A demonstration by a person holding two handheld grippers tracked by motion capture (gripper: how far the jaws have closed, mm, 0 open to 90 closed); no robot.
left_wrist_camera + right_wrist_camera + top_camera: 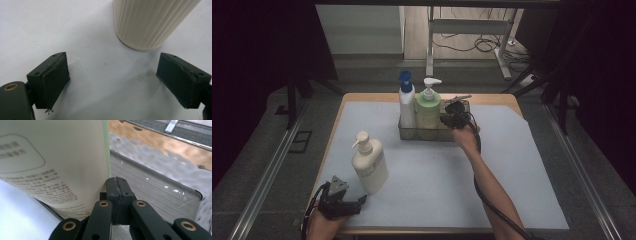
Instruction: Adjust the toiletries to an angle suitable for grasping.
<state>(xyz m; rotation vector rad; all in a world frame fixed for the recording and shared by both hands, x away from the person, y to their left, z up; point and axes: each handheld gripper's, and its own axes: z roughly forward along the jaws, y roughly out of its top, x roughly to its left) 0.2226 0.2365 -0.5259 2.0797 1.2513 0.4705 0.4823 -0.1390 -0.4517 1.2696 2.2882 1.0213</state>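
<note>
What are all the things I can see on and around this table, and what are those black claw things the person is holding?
Cream pump bottle: one, cream-white, standing on the mat at the near left, just ahead of the left gripper.
Blue-capped bottle: one, white with a blue top, standing in the tray's left end.
Green pump bottle: one, pale green with a white pump, in the tray beside the blue-capped bottle.
Metal tray: one, shiny grey, far middle of the mat.
Mat: one, pale blue-white, covering most of the table.
Table: one, light wood.
Left gripper: one, black, jaws wide apart, holding nothing, near left corner.
Right gripper: one, black, jaws pressed together, at the tray's right end next to the green pump bottle.
</note>
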